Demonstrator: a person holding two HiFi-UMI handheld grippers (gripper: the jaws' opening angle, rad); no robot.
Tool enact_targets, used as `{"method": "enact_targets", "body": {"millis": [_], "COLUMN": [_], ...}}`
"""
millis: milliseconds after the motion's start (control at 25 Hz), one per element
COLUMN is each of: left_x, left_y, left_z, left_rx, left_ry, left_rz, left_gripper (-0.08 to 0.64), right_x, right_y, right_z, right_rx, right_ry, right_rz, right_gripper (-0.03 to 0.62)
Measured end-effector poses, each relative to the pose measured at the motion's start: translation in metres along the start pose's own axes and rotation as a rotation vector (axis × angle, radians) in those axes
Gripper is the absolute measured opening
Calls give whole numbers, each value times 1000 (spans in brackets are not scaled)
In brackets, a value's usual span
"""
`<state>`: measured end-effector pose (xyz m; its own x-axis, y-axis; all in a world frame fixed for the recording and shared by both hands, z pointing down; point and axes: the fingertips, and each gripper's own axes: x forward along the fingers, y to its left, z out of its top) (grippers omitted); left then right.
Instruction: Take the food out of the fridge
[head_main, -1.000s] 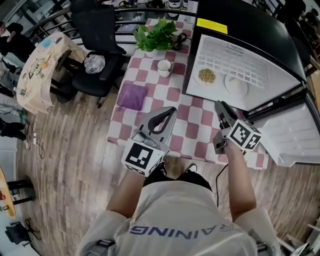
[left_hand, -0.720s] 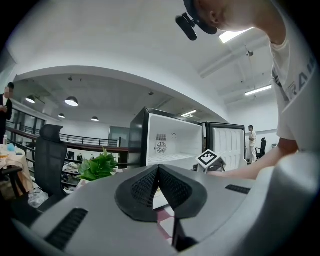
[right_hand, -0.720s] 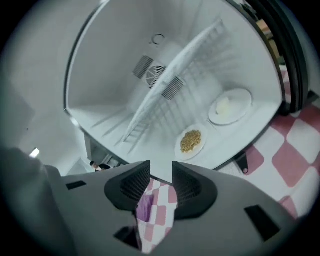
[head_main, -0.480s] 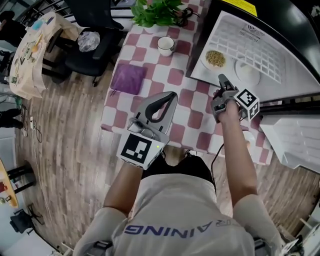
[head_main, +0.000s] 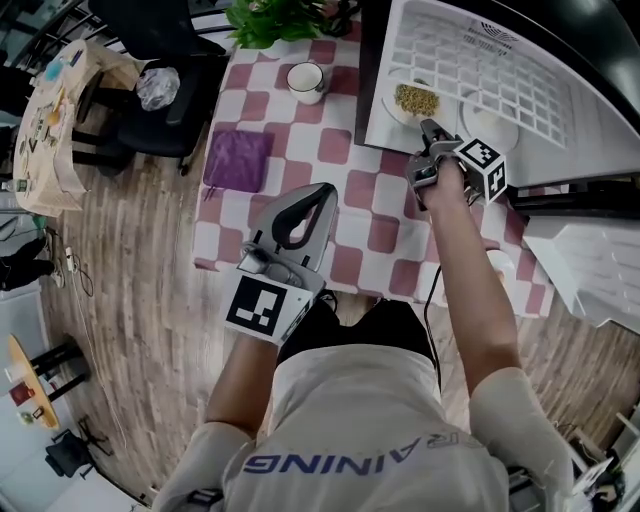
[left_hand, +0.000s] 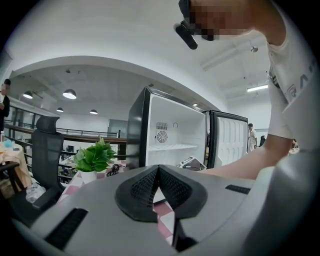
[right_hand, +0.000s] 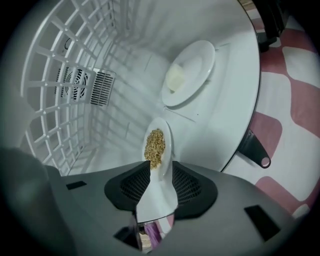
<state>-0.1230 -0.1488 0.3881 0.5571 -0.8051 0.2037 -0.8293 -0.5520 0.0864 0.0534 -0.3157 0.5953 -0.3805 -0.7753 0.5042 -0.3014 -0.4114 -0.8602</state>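
1. Food, a heap of yellow-brown grains (head_main: 416, 98) (right_hand: 155, 144), lies on a small round white plate (head_main: 402, 110) (right_hand: 165, 172). The plate sits on the floor of the small black fridge with a white inside (head_main: 368, 60) (right_hand: 220, 115), near its open front.
2. The right claw (head_main: 428, 130) (right_hand: 159, 167) reaches in from 6 o'clock. Its jaws have just been opening and stand apart, with the plate's near rim between them. Whether the pads touch that rim is hard to tell.
3. At 3 o'clock of the grains, a second round white plate with a pale block on it (head_main: 492, 118) (right_hand: 190, 75) lies on the same floor.
4. The left claw (head_main: 325, 192) (left_hand: 159, 169) has its jaws pressed together with nothing between them. It hangs over the near part of the pink-and-white checked worktop (head_main: 300, 130).
5. From the left claw, a purple cloth (head_main: 238, 160) lies at 10 o'clock and a white cup (head_main: 305, 78) at 12 o'clock. A green leafy plant (head_main: 275, 15) (left_hand: 94, 157) stands beyond the cup.
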Motion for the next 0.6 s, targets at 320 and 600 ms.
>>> {"method": "enact_targets", "body": {"millis": [320,600], "left_x": [1,-7], "left_y": [-3,-1], "left_z": [-1,-3], "left_rx": [7,6], "left_ry": [10,20], "left_rz": [7,21], "left_gripper": [6,6], "right_x": [14,19], "right_y": [0,1], "right_z": [4,10], "right_rx": [20,159], "right_ry": [-23,-63], "right_rz": [-2,59], "right_gripper": [129,129]}}
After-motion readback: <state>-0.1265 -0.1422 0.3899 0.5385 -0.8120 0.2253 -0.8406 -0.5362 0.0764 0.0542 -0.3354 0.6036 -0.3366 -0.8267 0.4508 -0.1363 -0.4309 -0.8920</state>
